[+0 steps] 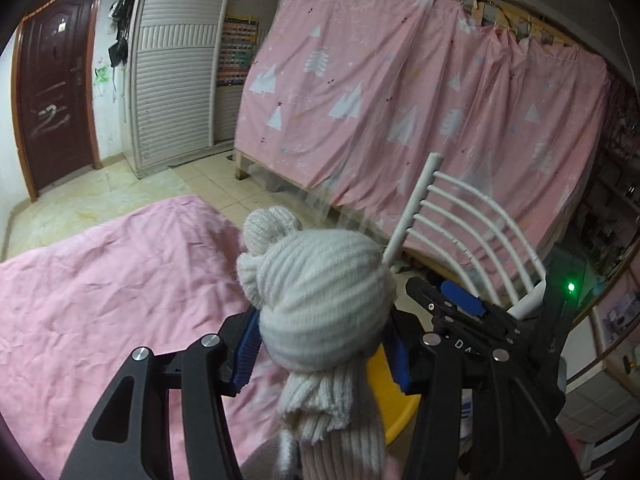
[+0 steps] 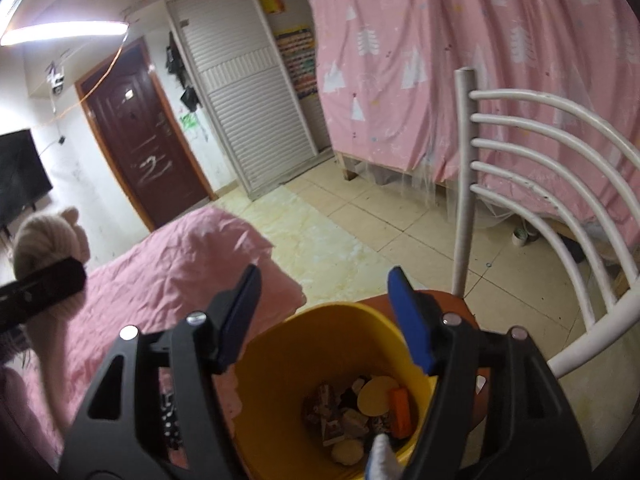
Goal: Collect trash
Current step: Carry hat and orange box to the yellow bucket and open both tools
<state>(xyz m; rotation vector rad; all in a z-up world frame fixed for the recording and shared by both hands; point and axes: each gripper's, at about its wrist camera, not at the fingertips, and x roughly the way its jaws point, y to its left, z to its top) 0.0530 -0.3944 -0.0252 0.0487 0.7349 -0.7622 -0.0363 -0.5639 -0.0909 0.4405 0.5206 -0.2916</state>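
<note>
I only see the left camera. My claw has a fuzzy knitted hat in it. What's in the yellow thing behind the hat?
Observer: The right camera looks down into that yellow bin. Trash lies at the bottom: wrappers, an orange piece and a pale round disc.
Operator: Is the other claw holding any trash?
Observer: No. The right claw is open above the bin with nothing between its fingers.
Operator: What's the bin standing on?
Observer: It appears to sit on the reddish-brown seat of the white chair, beside the pink bed.
Operator: Where's my hat from over there?
Observer: The knitted hat shows at the far left edge, held up over the bed, to the left of the bin.
</note>
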